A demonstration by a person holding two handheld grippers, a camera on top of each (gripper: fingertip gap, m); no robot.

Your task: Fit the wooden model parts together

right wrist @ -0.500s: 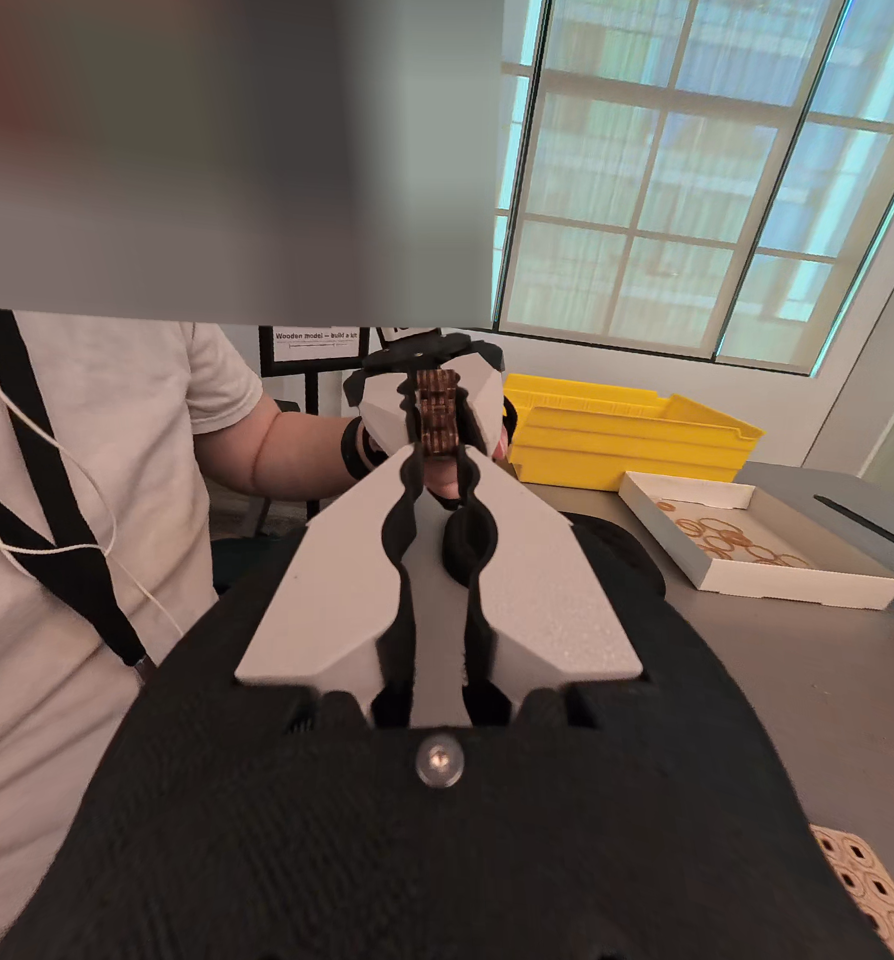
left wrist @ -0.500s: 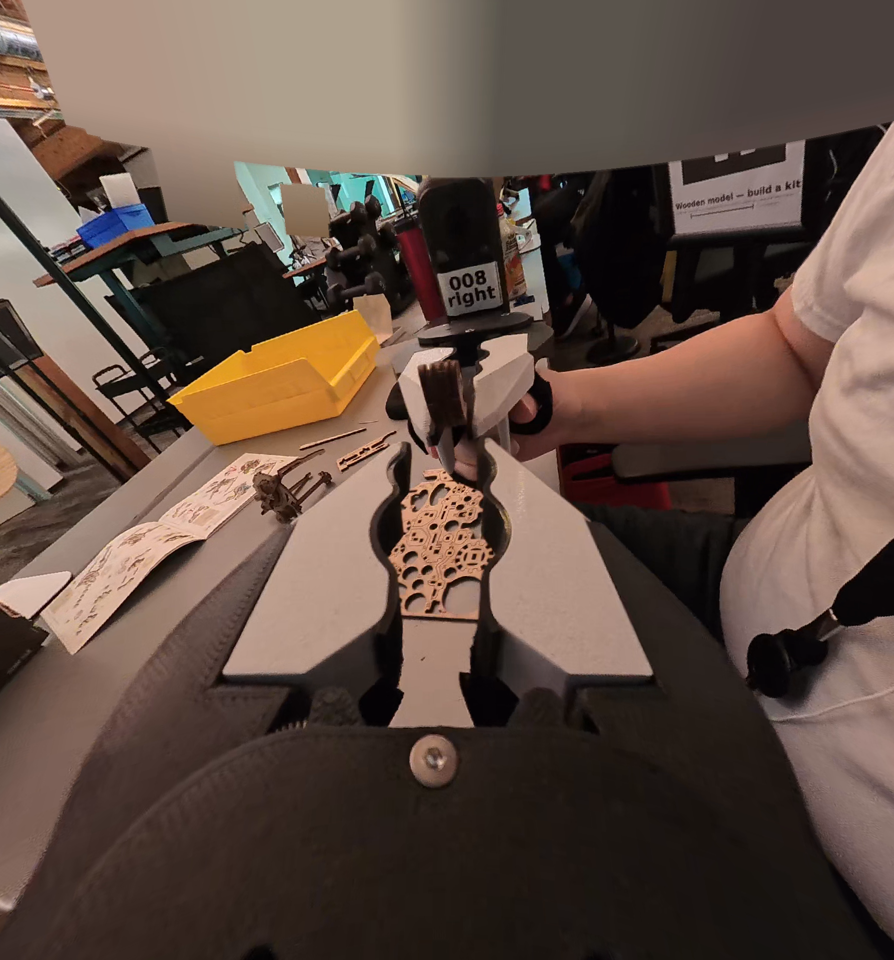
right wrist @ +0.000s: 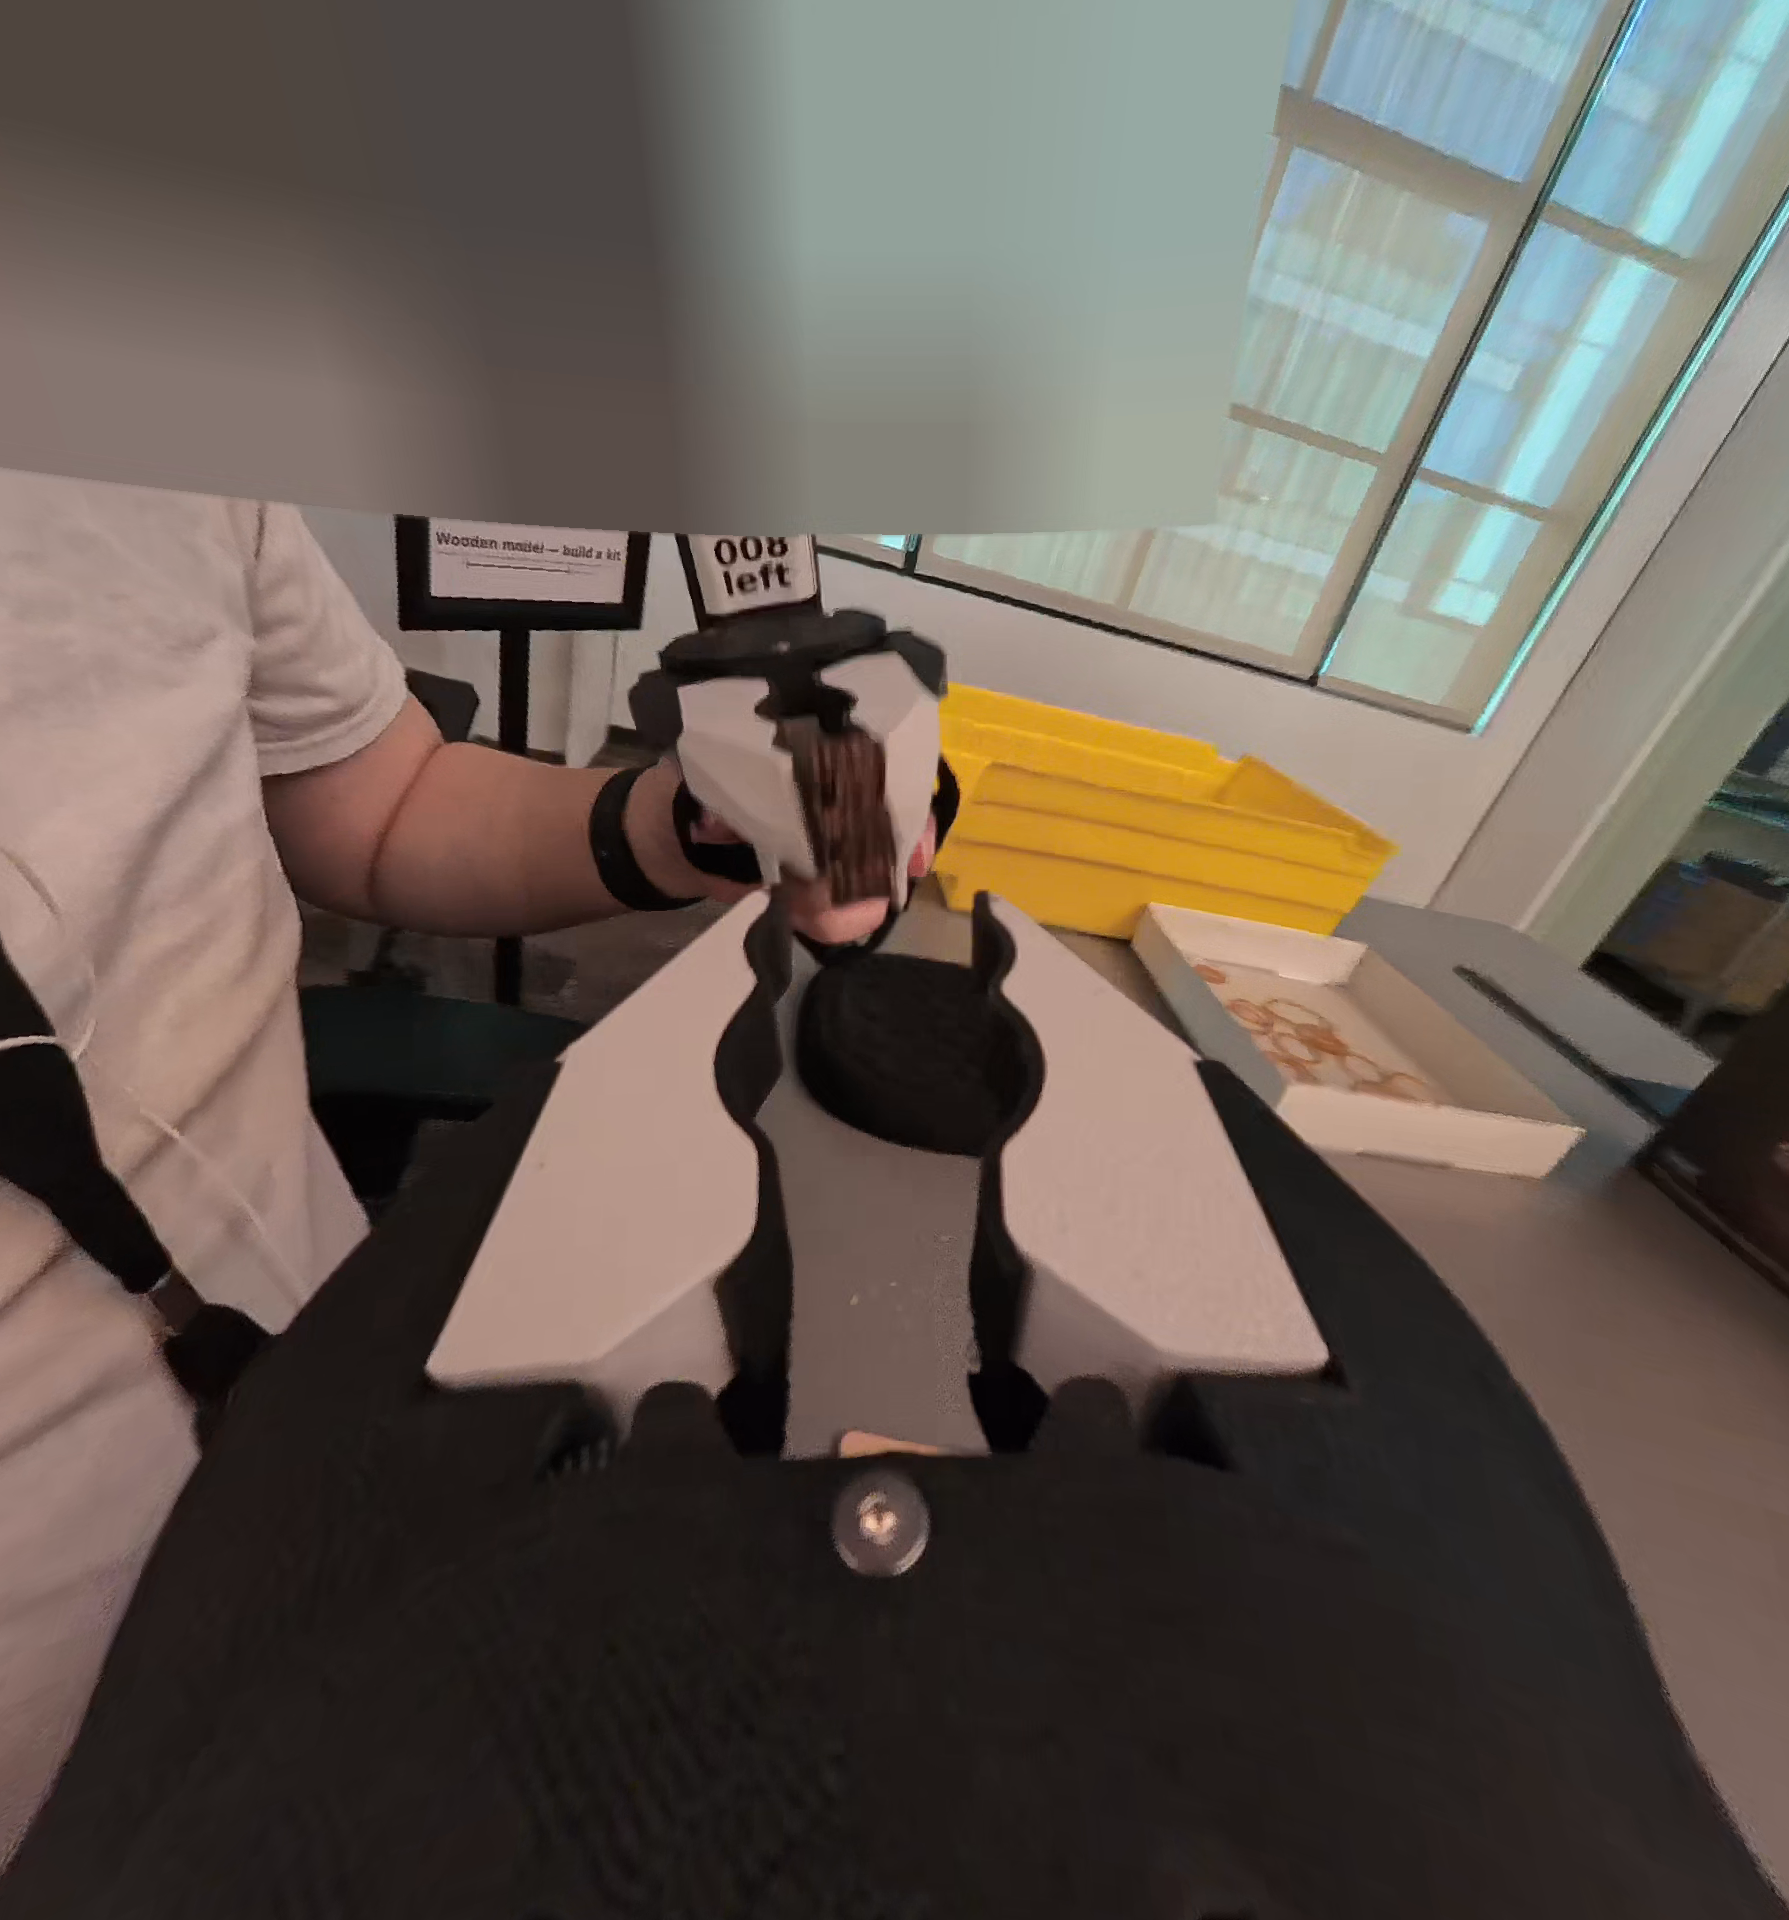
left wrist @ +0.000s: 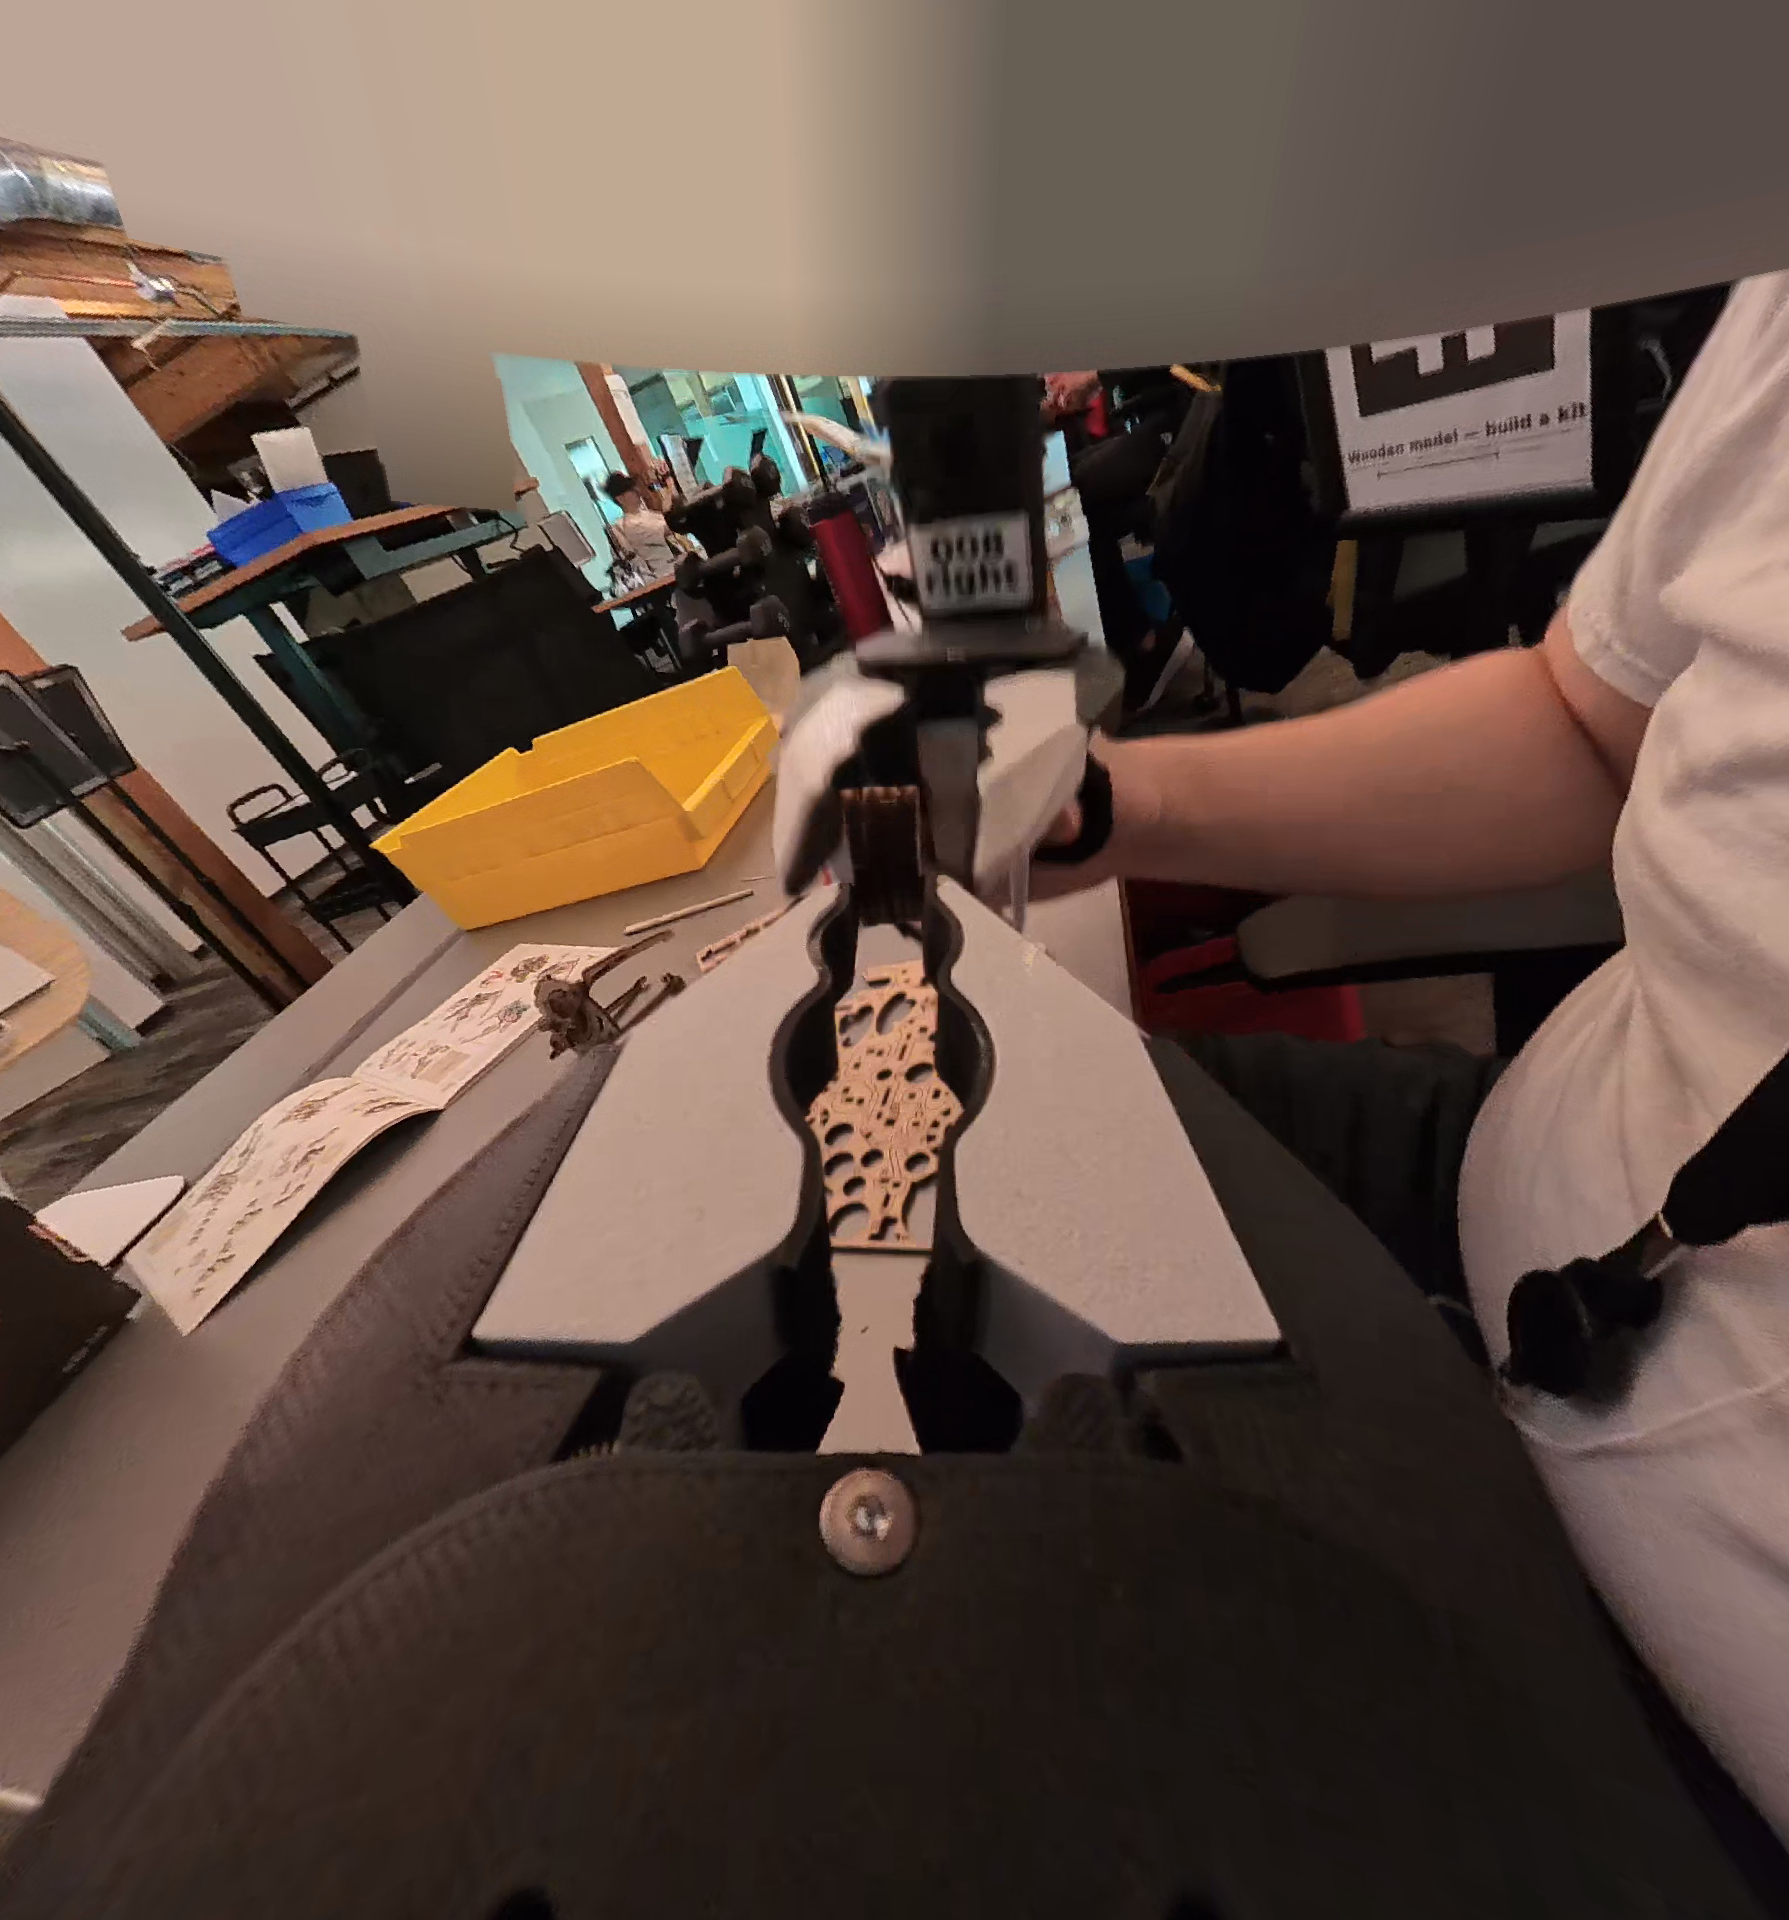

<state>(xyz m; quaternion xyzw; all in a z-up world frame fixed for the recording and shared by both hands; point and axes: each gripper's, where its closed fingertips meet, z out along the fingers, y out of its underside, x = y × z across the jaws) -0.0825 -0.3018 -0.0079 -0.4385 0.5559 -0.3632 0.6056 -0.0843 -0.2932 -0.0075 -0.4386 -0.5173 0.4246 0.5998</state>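
Half a second on, the right gripper (right wrist: 874,920) has spread its fingers wide, where earlier they stood nearly closed around the wooden part (right wrist: 848,821). It now has hold of nothing, and its tips sit just short of the part. From the left wrist view it looks smeared, so it is likely still moving. The left gripper (left wrist: 882,914) is closed narrowly on the dark, layered wooden part (left wrist: 879,842). The part stands roughly upright between its fingertips, lifted well clear of the grey surface (right wrist: 1596,1455). Below, seen through the gap between the left gripper's fingers, a pale laser-cut sheet (left wrist: 890,1101) lies flat on the surface. An open instruction booklet (left wrist: 350,1101), a small dark sub-assembly (left wrist: 578,1008) and a yellow bin (left wrist: 578,821) lie farther off, and a white tray of wooden rings (right wrist: 1337,1039) sits to the other side. The release suggests that a press or adjustment on the part is over and that the left gripper carries it alone. The right gripper is probably free to fetch the next piece, though which piece cannot be told from these views.
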